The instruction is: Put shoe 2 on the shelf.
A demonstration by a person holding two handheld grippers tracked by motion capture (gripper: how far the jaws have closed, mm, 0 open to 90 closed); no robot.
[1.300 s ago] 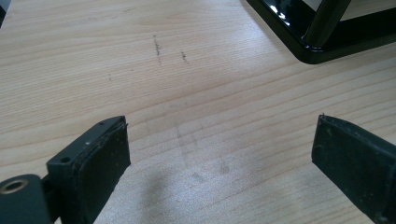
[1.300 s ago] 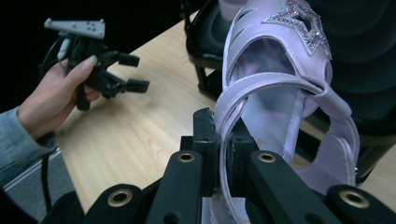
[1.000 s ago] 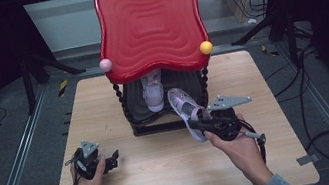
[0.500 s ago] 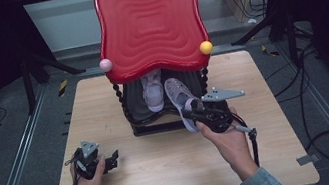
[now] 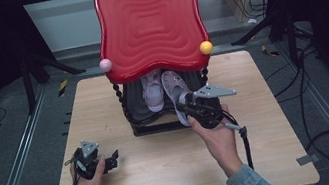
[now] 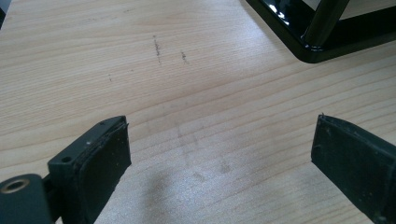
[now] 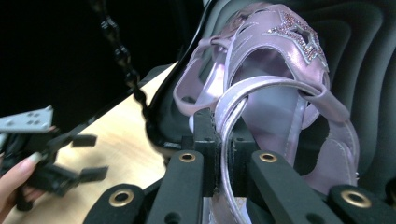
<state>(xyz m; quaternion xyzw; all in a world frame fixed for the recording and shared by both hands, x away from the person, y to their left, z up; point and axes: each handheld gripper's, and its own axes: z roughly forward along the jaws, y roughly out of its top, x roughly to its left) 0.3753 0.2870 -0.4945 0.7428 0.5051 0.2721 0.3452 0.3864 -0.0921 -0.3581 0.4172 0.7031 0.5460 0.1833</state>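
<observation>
A lilac strappy sandal (image 7: pixel 280 70) with a glittery star lies tilted on the black lower shelf (image 5: pixel 141 120) of a stand under a wavy red top (image 5: pixel 150 24). My right gripper (image 7: pixel 226 140) is shut on the sandal's back strap. From above, this sandal (image 5: pixel 176 90) lies right of a second lilac sandal (image 5: pixel 153 92), with my right gripper (image 5: pixel 191 110) at the shelf's front edge. My left gripper (image 5: pixel 113 159) stands open low over the bare wood at the front left. Nothing is between its jaws (image 6: pixel 219 154).
The stand's black base corner (image 6: pixel 308 46) lies ahead and to the right of my left gripper. A pink ball (image 5: pixel 105 65) and a yellow ball (image 5: pixel 205 47) sit at the red top's lower corners. The wooden table (image 5: pixel 253 88) has bare surface on both sides of the stand.
My right gripper has carried the sandal away from me and leftward, from in front of the stand onto its lower shelf beside the other sandal. The left gripper has stayed put.
</observation>
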